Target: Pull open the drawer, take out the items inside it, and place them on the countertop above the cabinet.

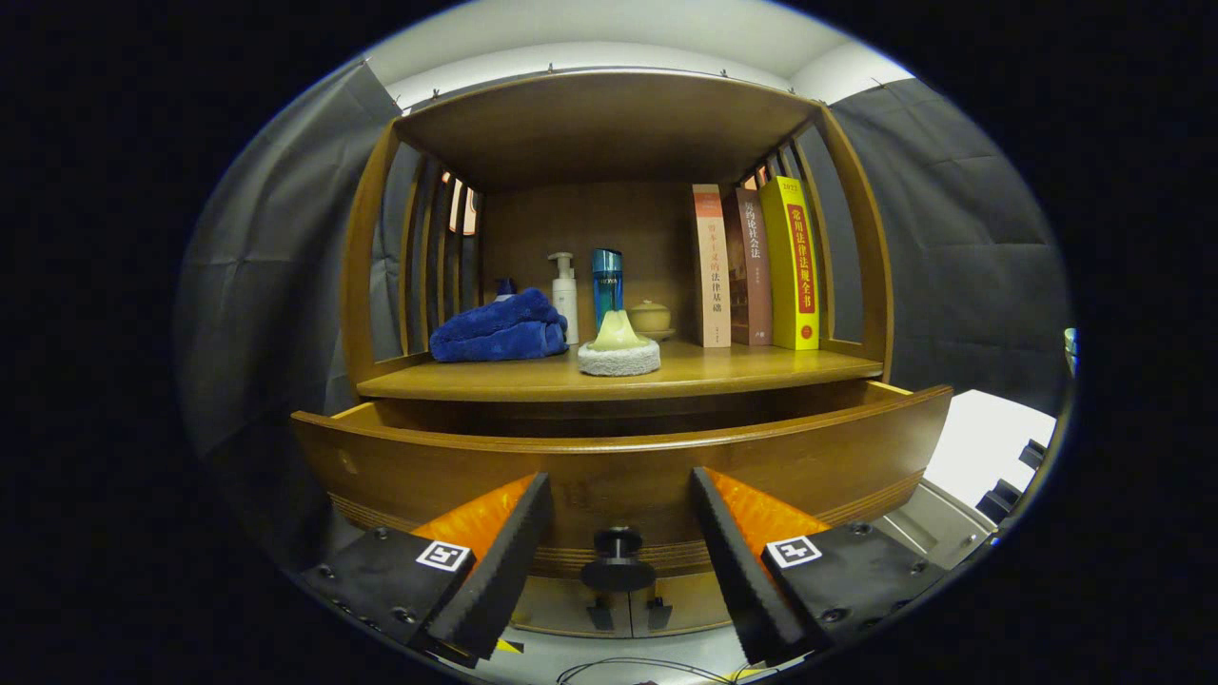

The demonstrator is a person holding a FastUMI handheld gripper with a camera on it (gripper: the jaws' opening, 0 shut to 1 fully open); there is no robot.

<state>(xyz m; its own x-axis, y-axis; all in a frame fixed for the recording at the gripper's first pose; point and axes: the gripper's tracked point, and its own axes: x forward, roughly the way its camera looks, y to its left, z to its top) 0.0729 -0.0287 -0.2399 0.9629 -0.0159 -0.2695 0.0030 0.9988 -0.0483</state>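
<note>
The wooden cabinet's drawer (457, 457) stands pulled out toward me, and a dark gap shows between its curved front and the countertop (742, 371) above. Its front panel hides the inside. A dark round knob (618, 561) sits low on the drawer front, between my fingers. My gripper (620, 480) is open, one finger on each side of the knob, touching nothing. On the countertop a folded blue towel (497, 328) lies at the left. A cream dome on a white fluffy pad (618, 350) sits near the countertop's front edge.
Behind the pad stand a white pump bottle (565, 295), a blue bottle (606, 283) and a small lidded pot (651, 318). Three upright books (752, 266) fill the right of the shelf. Slatted wooden sides and a top board enclose it. A white surface (985, 442) lies at the right.
</note>
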